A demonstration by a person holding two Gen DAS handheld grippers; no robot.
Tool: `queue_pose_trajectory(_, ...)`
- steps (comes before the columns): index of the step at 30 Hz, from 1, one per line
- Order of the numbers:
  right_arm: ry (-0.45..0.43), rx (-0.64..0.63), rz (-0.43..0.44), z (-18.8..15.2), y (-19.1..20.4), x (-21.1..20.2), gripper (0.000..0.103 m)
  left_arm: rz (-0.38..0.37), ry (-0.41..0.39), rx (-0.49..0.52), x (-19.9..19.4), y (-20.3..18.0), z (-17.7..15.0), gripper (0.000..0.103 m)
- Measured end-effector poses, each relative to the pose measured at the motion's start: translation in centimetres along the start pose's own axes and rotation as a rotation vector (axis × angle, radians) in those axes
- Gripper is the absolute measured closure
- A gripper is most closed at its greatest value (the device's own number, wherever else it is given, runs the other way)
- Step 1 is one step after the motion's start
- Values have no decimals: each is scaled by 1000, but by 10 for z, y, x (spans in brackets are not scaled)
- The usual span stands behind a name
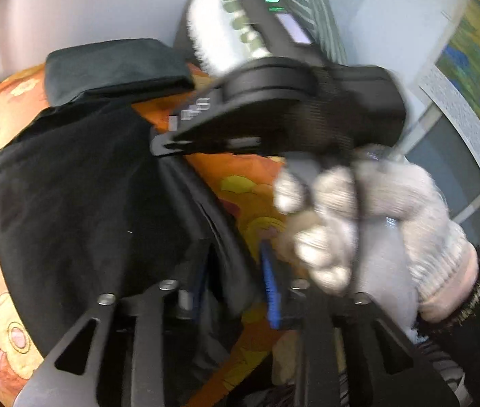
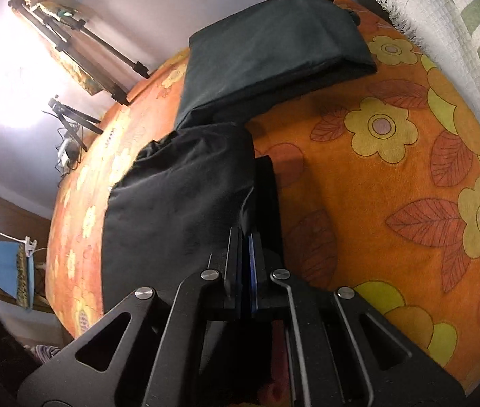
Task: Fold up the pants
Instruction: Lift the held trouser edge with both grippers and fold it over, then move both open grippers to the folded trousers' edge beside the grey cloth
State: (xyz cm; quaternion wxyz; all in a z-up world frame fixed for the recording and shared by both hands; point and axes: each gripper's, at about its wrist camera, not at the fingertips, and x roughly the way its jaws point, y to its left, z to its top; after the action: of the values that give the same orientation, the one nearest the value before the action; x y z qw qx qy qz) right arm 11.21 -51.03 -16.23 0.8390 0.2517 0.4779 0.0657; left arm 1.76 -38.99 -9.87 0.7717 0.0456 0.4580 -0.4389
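The black pants (image 2: 178, 196) lie bunched on the orange flowered blanket (image 2: 392, 176), just in front of a folded dark green cloth (image 2: 273, 54). The right gripper (image 2: 248, 237) is clamped on the pants' edge, jaws fully together on the fabric. The left gripper (image 1: 236, 271) has its jaws parted, with black fabric between the blue pads; whether they press on it is unclear. A white-gloved hand (image 1: 375, 224) holds the right gripper.
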Motion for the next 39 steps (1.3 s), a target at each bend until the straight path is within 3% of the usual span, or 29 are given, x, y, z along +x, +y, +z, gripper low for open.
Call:
queue_pose_trajectory(3,-12,5,-40,2,-4,-1,98,15,1,42,0,-14,-6,73)
queue_pose_trajectory(6,-63,6,-127,6,-9,-17,98,-18,8,26,-14,-11,-10,73)
queue_pose_trajectory(11,-160,-12,-84,1,0,-62,98,0,-11,62,-52,2,-21,70)
queue_pose_trajectory(14,-136,-59,-35,-13,21,-73,97,47,-36,97,-75,9,-29,70)
queue_pose_trajectory(16,-72,-77,2,-30,36,-74,97,85,-45,110,-80,16,-35,70)
queue_pose_trajectory(18,-37,-86,-11,-48,44,-76,91,86,-35,102,-80,24,-45,70)
queue_pose_trajectory(19,-28,-80,-24,-57,44,-77,79,97,-37,101,-79,28,-46,70)
queue_pose_trajectory(21,-13,-43,-40,-75,38,-80,63,114,-35,92,-77,38,-45,70)
queue_pose_trajectory(22,0,-31,-38,-80,36,-80,63,129,-32,86,-77,45,-44,70)
queue_pose_trajectory(27,96,-14,3,-102,30,-64,63,249,-57,57,-83,82,-32,70)
queue_pose_trajectory(29,111,-19,31,-105,31,-58,86,270,-68,13,-87,98,-24,70)
queue_pose_trajectory(34,63,-105,-60,-101,39,-60,94,285,-80,-83,-83,127,-17,70)
queue_pose_trajectory(39,40,-149,-170,-99,33,-61,94,325,-99,-73,-72,130,-9,70)
